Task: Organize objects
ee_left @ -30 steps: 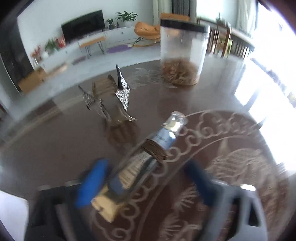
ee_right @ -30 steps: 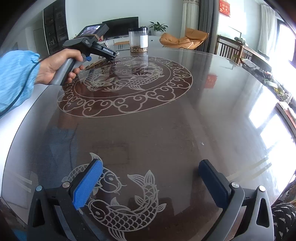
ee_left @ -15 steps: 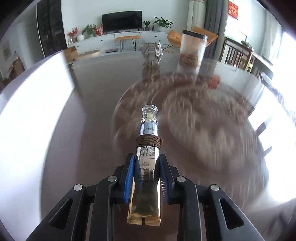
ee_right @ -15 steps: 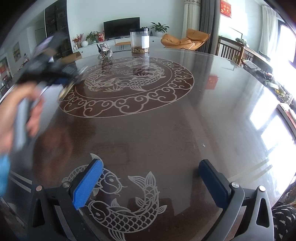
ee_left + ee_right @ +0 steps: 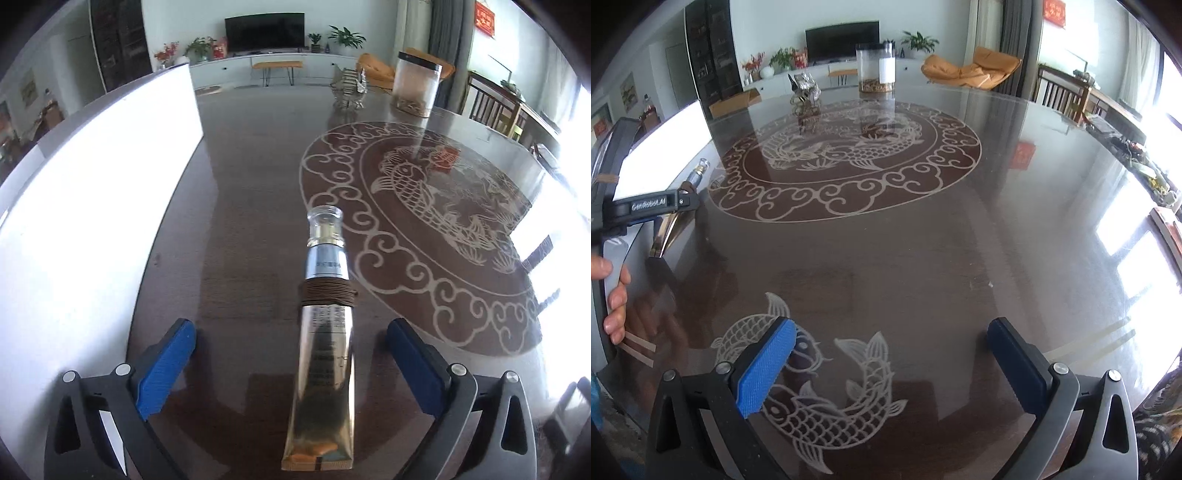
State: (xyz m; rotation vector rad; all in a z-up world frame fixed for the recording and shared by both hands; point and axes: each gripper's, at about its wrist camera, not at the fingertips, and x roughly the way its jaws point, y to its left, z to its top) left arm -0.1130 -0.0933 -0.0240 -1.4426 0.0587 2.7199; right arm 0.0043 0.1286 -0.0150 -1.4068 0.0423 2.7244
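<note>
Fingers first, from my left wrist: my left gripper [image 5: 290,360] stands wide open, two blue pads [image 5: 164,367] spread apart with one gold tube [image 5: 323,360] lying between them, touching neither. The tube lies lengthwise on the dark table [image 5: 251,206], its clear cap [image 5: 325,225] pointing away from me, a band of brown cord [image 5: 328,294] wound round its neck and its flat crimped end nearest me. Far across the table I count one clear jar [image 5: 415,85] with a black lid and brownish bits at the bottom, and one small silvery ornament [image 5: 349,90] just to its left. One round fish pattern [image 5: 417,221] covers the tabletop to the right of the tube. From my right wrist: my right gripper [image 5: 890,365] is also wide open and holds nothing, hanging over two inlaid fish [image 5: 827,391] at the near edge. At the left edge I see the left gripper [image 5: 646,206] from the side, with the tube [image 5: 677,210] beneath it near the table's rim and one hand [image 5: 611,295] on its handle. The same jar [image 5: 876,68] and ornament [image 5: 803,92] stand at the far side.
</note>
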